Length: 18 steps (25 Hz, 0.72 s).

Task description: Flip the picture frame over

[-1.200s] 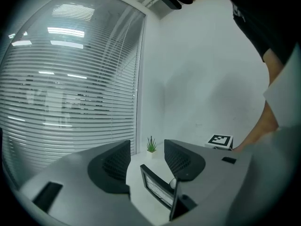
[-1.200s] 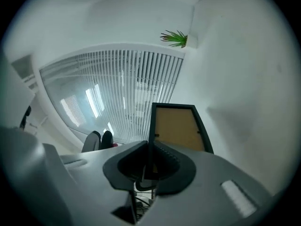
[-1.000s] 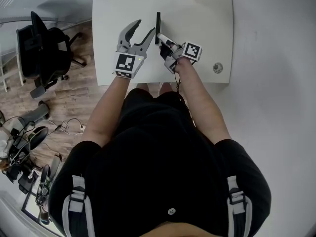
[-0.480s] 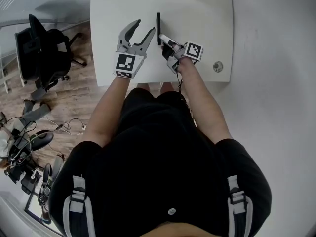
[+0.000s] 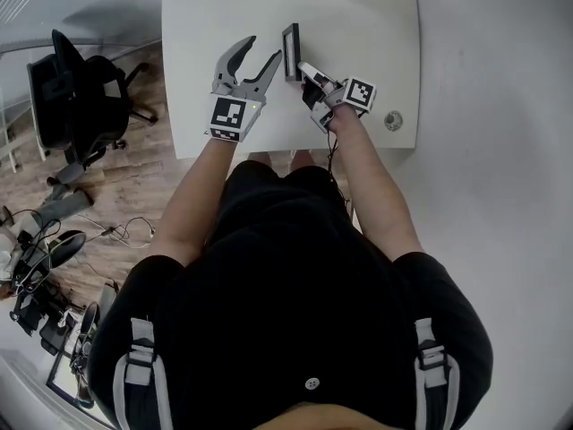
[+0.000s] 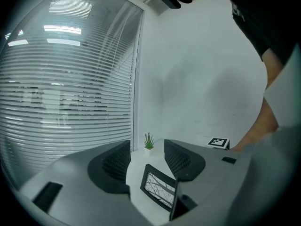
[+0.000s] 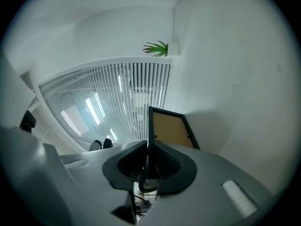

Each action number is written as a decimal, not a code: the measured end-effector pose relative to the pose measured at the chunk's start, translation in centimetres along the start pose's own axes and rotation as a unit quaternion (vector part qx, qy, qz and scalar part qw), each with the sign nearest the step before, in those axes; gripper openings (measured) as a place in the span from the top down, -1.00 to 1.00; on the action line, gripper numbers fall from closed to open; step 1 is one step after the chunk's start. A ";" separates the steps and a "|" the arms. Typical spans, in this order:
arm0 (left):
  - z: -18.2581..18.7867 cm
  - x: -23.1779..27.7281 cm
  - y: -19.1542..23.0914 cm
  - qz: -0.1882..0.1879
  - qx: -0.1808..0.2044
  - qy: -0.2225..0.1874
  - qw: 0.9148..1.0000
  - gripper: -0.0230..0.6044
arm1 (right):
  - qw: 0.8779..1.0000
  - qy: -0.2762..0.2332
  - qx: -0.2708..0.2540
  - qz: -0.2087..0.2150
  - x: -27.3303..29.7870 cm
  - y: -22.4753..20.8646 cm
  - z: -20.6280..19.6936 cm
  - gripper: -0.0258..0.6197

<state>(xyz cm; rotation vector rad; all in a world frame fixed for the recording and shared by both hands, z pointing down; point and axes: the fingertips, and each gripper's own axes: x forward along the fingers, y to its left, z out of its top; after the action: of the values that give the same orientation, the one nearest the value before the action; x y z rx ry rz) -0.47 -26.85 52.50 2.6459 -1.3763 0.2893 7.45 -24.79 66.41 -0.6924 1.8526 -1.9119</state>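
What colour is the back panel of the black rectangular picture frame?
The back panel is plain tan-brown, seen best in the right gripper view.

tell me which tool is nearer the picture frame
Right. The right tool is shut on the picture frame; the left tool sits open to its left, not gripping it.
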 end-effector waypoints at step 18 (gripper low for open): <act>0.4 0.3 -0.8 -0.008 0.002 0.002 1.000 0.20 | 0.967 -0.014 -0.175 -0.185 -4.3 -3.4 4.0 0.72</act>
<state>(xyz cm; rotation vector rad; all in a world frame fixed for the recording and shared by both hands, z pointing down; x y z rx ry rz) 0.41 -26.71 52.10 2.6574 -1.3537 0.2962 13.42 -25.29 69.50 -1.2478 2.1915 -1.7790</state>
